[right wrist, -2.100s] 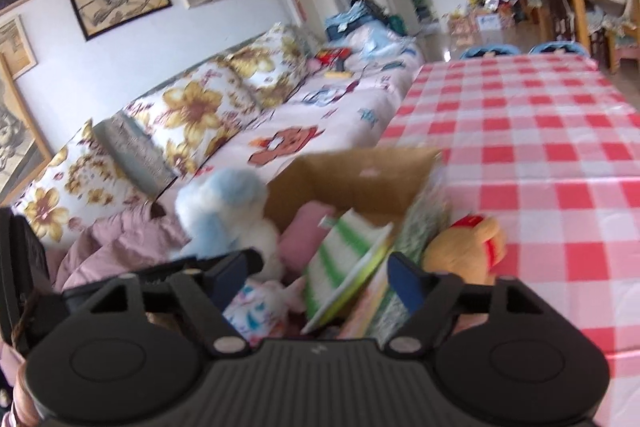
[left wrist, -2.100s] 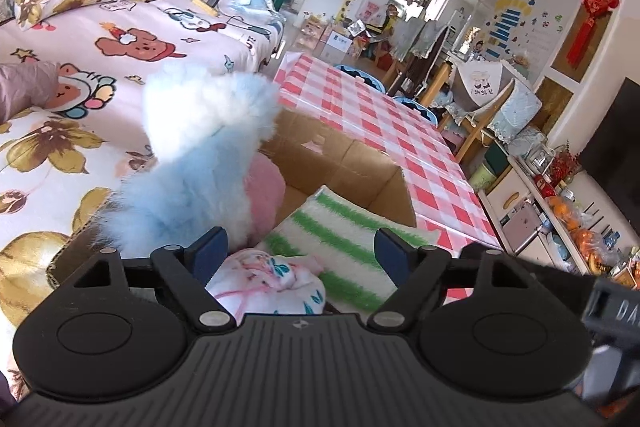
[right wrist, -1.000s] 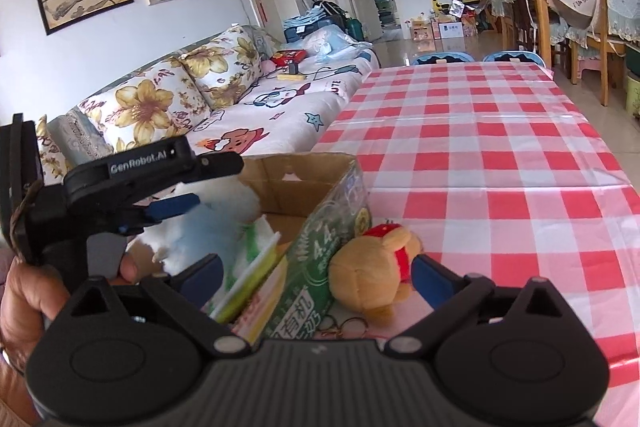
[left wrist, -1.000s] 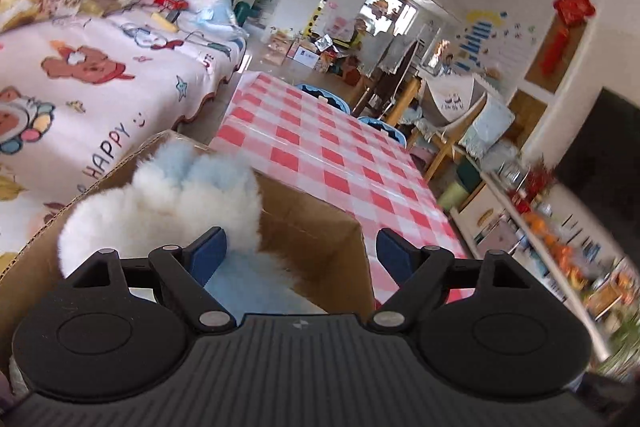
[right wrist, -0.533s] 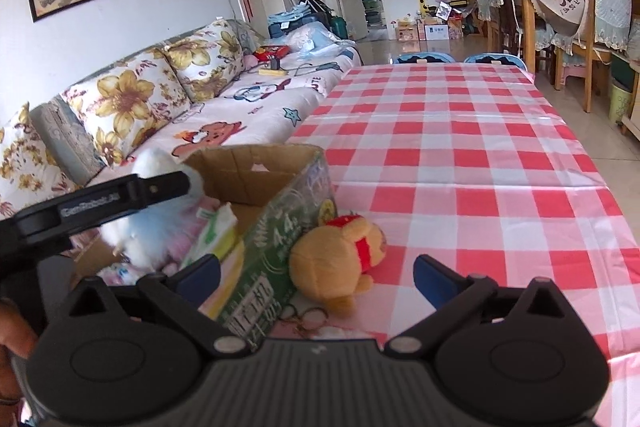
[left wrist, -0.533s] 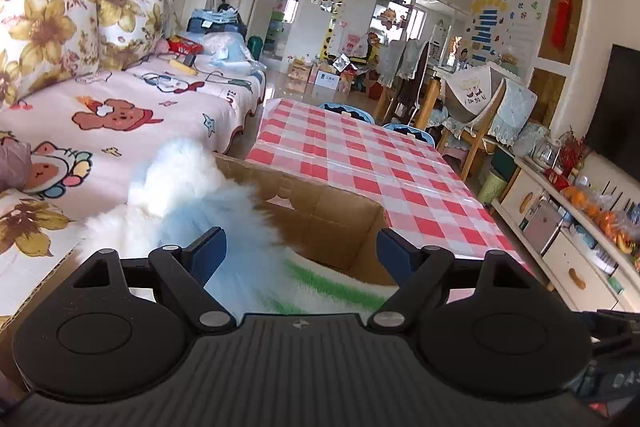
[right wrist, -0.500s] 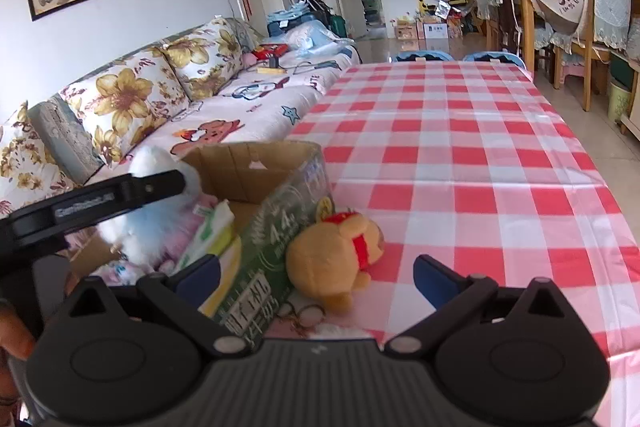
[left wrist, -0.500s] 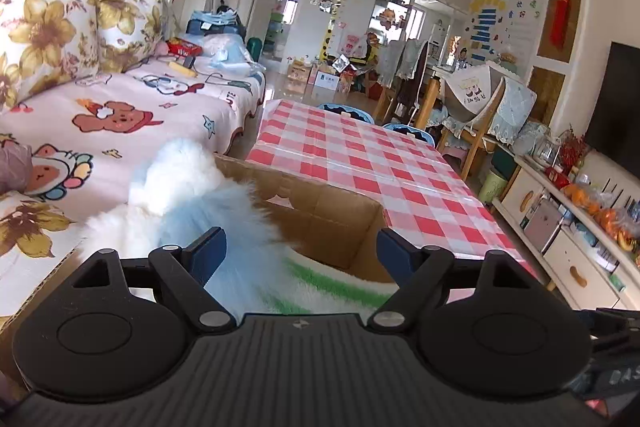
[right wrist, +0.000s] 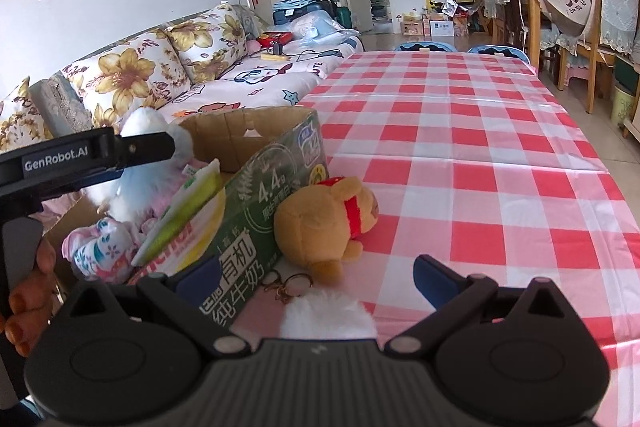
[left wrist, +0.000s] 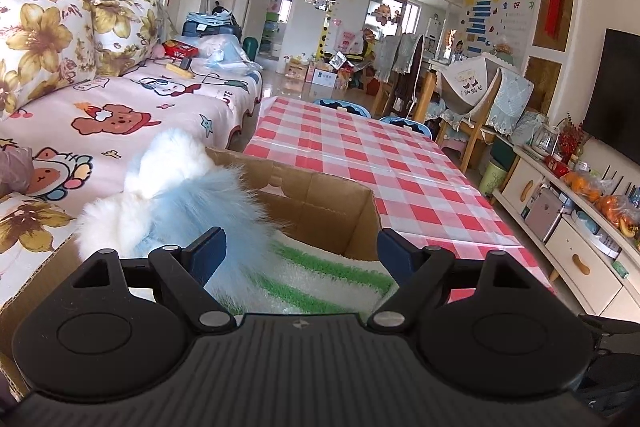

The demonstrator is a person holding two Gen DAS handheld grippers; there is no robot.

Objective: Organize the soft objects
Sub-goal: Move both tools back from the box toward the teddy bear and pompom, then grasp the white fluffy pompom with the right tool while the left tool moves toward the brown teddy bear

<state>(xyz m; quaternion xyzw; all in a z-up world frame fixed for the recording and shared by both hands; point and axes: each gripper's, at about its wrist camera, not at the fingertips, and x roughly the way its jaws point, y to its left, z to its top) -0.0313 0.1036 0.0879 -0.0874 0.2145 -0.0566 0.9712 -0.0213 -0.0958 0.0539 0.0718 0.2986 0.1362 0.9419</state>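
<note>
An open cardboard box [left wrist: 320,195] stands on the checked table. In it sit a fluffy white-and-blue toy [left wrist: 180,195], a green-striped cloth [left wrist: 320,275], a floral pink bundle [right wrist: 100,251] and a yellow-green packet [right wrist: 188,211]. My left gripper [left wrist: 298,247] hovers over the box, its jaws opening. The toy's blue fur brushes the left finger, but no pad presses on it. The right wrist view shows one left finger [right wrist: 144,149] above the toy. My right gripper [right wrist: 316,275] is open, just short of a yellow bear plush [right wrist: 324,223] beside the box [right wrist: 260,187]. A white fluffy tuft [right wrist: 328,315] lies low between its fingers.
A small metal ring trinket [right wrist: 292,285] lies by the bear. The red-checked tablecloth [right wrist: 460,167] stretches far ahead. A floral sofa [left wrist: 120,115] runs along the left, chairs [left wrist: 460,95] stand at the far end, and a TV cabinet [left wrist: 568,227] is on the right. A hand [right wrist: 24,299] holds the left gripper.
The left gripper has drawn back from the fluffy toy, which stays in the box, and rolled level. The right gripper has sunk toward the bear, and the white tuft has come into view.
</note>
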